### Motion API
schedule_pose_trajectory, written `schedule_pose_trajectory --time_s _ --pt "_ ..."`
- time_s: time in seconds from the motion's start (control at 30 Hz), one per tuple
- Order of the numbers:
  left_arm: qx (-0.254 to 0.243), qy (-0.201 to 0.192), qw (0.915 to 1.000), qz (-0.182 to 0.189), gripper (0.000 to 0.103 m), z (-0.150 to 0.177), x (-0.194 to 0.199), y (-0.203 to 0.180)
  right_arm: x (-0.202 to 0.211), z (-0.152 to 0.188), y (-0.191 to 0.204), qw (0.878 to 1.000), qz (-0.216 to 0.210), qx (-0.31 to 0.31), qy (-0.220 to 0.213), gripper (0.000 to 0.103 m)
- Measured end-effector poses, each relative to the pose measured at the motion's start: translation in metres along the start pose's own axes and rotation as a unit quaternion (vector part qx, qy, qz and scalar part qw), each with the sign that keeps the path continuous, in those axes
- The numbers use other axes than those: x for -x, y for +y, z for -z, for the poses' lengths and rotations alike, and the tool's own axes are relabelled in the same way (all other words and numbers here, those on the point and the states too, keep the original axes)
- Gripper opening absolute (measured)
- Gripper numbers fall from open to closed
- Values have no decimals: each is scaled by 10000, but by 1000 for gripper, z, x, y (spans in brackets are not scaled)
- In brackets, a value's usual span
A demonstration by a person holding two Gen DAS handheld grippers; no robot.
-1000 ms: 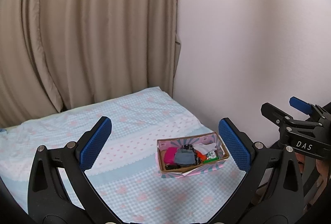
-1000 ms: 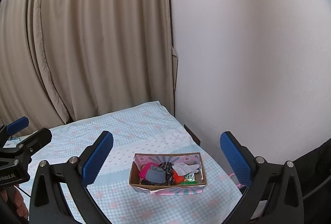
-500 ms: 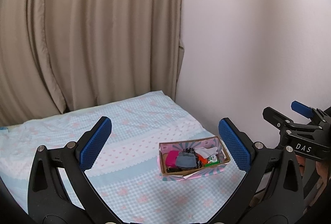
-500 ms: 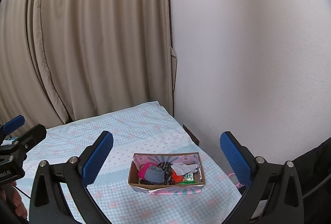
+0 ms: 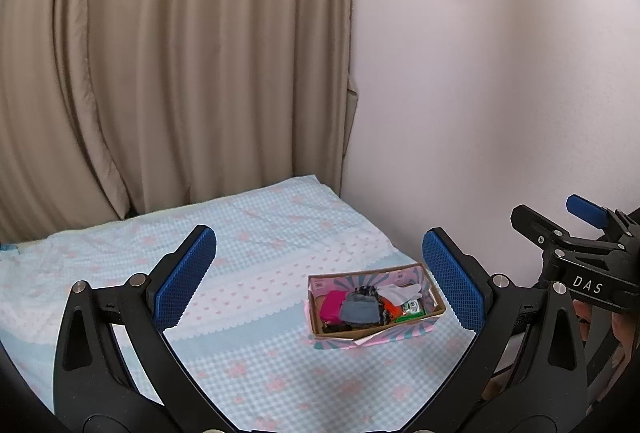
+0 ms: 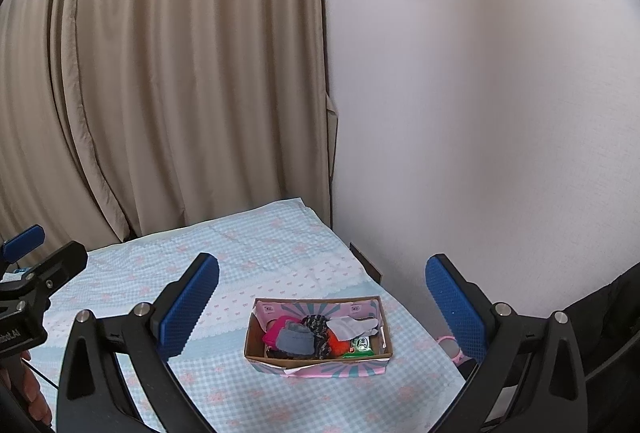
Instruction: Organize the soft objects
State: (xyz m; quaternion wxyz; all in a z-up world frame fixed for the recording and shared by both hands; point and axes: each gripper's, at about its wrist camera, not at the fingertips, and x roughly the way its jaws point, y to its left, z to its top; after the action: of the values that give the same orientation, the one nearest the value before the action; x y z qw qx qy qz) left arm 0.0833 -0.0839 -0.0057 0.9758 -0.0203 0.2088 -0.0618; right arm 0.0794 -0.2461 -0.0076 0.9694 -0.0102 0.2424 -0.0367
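beige curtains [image 5: 180, 65] fill the left half of both views, hanging in long folds down to the far edge of the bed [image 5: 248, 233], which wears a pale blue checked sheet with pink motifs and a scalloped white band across it. your left gripper [image 5: 320, 277] is held above that sheet with its jaws spread wide, blue textured pads [image 5: 186, 277] facing each other and nothing between them. in the right wrist view you can see the same gripper poking in at the left edge, its blue tip up, with your fingers below it.

moving right, the cardboard box [image 5: 376, 333] sits on the sheet near the bed's right side, close to the wall. its outside is pink with teal rays. the soft things are piled inside it: a pink item [image 5: 332, 305] at the left end, a grey folded cloth [image 5: 360, 309] beside it, a dark patterned piece [image 5: 366, 291] behind that, an orange item [image 5: 392, 309], a white cloth [image 5: 400, 289] draped toward the far right corner, and a green packet [image 5: 412, 309] at the right end. they overlap, so you cannot tell where each one stops.

your right gripper [image 6: 322, 303] hovers over the box, jaws just as wide apart, holding nothing; the box [image 6: 320, 361] lies between its pads in that view but well below them. a white wall [image 6: 480, 93] takes up the right half. a small pink object [image 6: 450, 343] shows off the bed's right edge, too hidden to identify.
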Motion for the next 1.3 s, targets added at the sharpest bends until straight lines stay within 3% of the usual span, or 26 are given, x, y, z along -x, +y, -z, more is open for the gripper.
schedule_pose_trajectory --time_s 1.3 --pt "37 -270 9996 -90 103 -2 5 1 -6 -3 -7 10000 -18 -18 3 103"
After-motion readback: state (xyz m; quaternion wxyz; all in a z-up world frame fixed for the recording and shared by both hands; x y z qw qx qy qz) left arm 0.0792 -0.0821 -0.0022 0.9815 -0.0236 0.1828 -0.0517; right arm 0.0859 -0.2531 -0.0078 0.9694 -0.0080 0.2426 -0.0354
